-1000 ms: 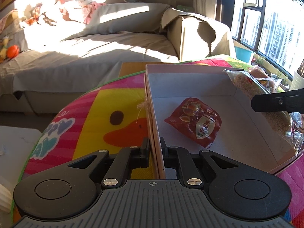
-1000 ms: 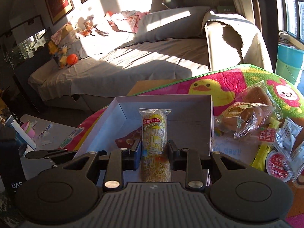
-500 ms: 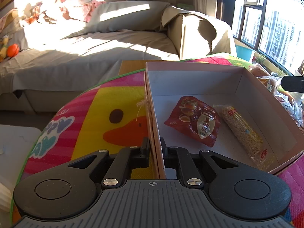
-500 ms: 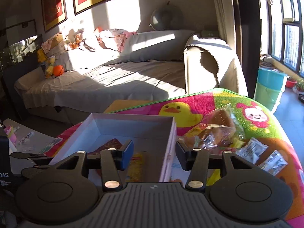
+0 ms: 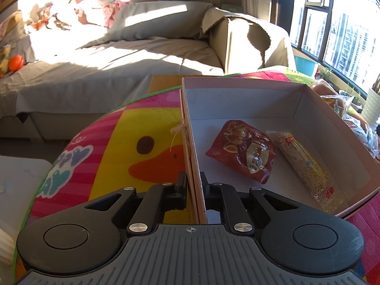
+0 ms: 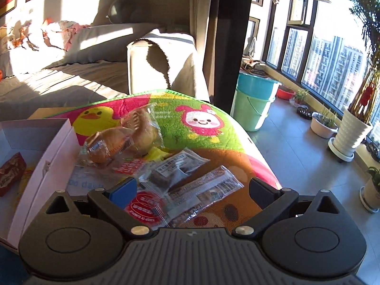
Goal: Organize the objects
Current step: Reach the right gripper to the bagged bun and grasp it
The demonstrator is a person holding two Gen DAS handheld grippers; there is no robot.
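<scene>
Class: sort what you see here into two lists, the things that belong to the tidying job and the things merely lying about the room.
Job: pink box, red snack pouch, yellow snack roll, wrapped buns, dark sachets, left gripper, right gripper.

Lying about: sofa, buckets, plant pots.

Left gripper point(image 5: 192, 185) is low and level, pointing forward, its two black fingers nearly together and clamped on the thin side wall of the box point(image 5: 197, 190); one finger point(image 5: 181, 185) sits on the outer face, the other on the inner face, wall upright between them. Right gripper point(image 6: 192, 190) is spread wide, nothing between its fingers, pointing forward and slightly down. Its left finger point(image 6: 123, 192) shows a blue pad, the other finger is dark. Both finger linkages are splayed outward. Neither the person's hands nor arms show in either wrist view, only gripper bodies.
</scene>
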